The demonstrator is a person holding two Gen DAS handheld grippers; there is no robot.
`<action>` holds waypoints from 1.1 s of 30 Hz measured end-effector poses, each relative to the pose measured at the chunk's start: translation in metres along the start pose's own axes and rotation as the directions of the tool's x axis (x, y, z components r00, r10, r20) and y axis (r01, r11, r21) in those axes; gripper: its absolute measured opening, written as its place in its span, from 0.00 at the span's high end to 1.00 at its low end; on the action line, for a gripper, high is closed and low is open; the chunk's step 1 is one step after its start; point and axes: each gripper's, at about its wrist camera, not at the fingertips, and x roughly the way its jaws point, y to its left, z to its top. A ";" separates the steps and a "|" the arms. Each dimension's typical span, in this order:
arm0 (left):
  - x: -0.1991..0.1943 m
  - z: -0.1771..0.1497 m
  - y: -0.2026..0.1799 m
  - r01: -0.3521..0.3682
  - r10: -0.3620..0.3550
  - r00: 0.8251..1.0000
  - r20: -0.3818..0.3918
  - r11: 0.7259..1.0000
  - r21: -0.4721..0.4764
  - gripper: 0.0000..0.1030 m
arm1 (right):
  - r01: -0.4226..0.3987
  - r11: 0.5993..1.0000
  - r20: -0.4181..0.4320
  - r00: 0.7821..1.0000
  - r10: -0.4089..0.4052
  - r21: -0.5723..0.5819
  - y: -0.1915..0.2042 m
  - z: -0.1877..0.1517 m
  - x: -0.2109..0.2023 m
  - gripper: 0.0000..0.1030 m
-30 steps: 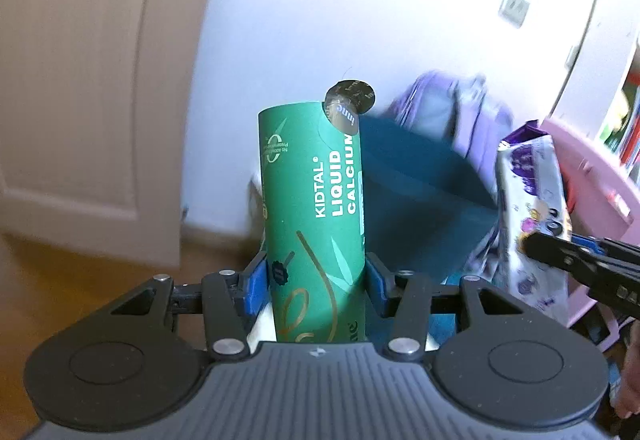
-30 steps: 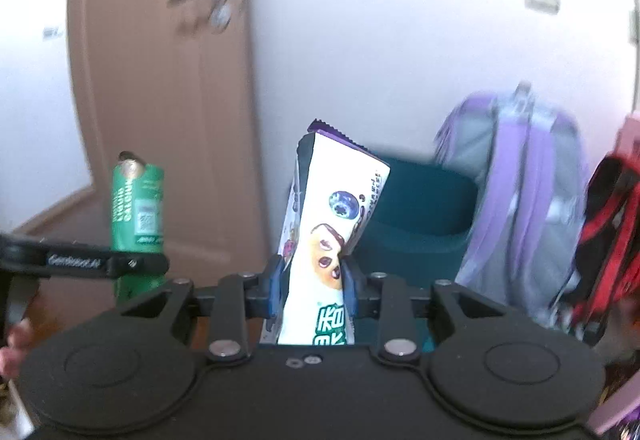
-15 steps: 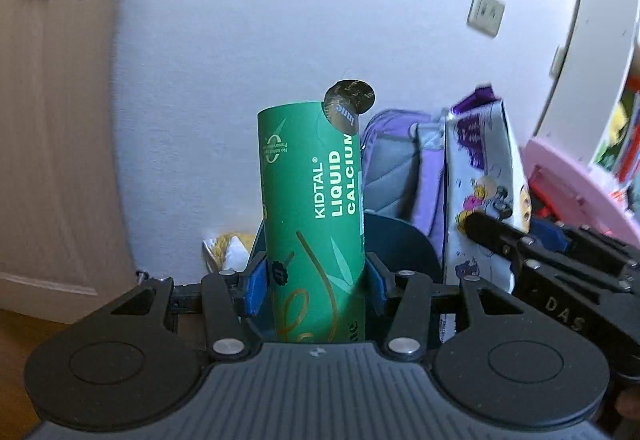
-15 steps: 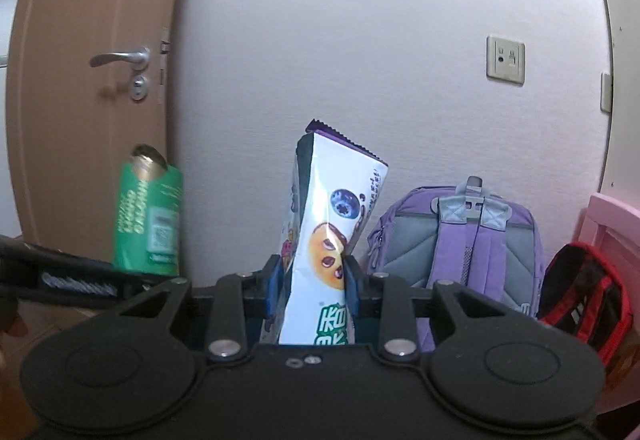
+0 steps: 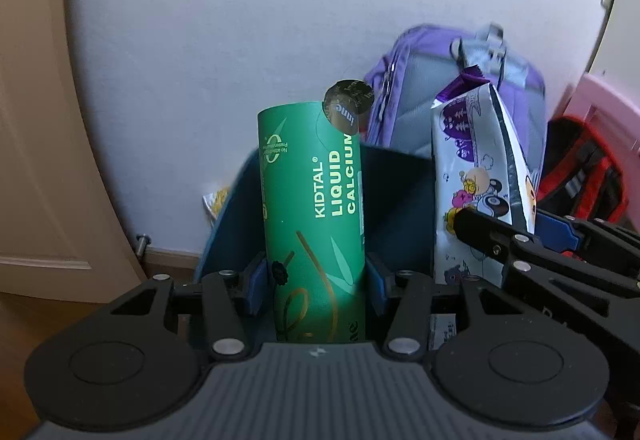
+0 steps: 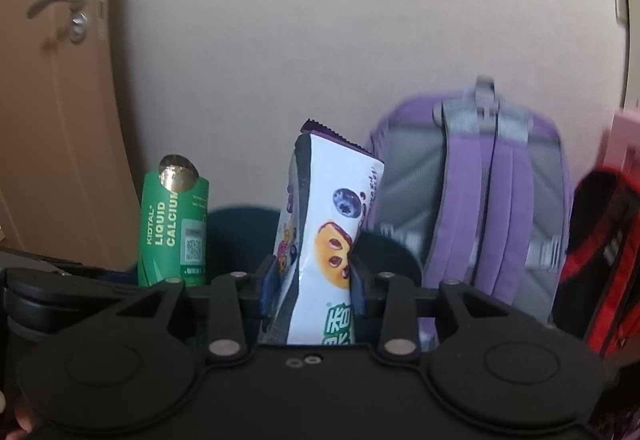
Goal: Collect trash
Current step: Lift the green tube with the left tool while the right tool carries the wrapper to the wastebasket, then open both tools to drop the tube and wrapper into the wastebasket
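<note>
Trash bin loomed closer than before — left claw clamped green tube; right claw, jaws just easing apart, pinched snack wrapper.

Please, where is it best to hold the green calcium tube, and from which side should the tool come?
Low on the straight round wall of the green tube, one pad each side, coming from its bottom end, as the left tool does. Its sides run parallel there; the top carries a loose foil seal.

green tube — "KIDTAL LIQUID CALCIUM", snack wrapper — characters illegible
</note>
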 end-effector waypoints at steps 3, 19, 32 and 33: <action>0.009 -0.003 0.003 -0.021 0.021 0.999 -0.032 1.000 0.012 0.52 | 0.010 1.000 -0.036 0.999 -0.011 -0.023 -0.001 -0.007 0.007 0.53; -0.027 -0.005 0.005 -0.032 0.032 0.999 0.012 0.999 0.001 0.29 | -0.035 0.998 -0.006 0.999 0.035 -0.045 0.004 -0.003 -0.036 0.22; -0.135 -0.046 0.004 -0.042 0.039 0.996 0.080 0.999 0.028 0.24 | -0.069 0.995 0.012 0.997 0.070 -0.065 0.016 -0.026 -0.137 0.19; -0.143 -0.051 0.003 -0.043 0.040 0.996 0.083 0.999 0.033 0.22 | -0.070 0.995 0.012 0.997 0.071 -0.068 0.018 -0.029 -0.145 0.18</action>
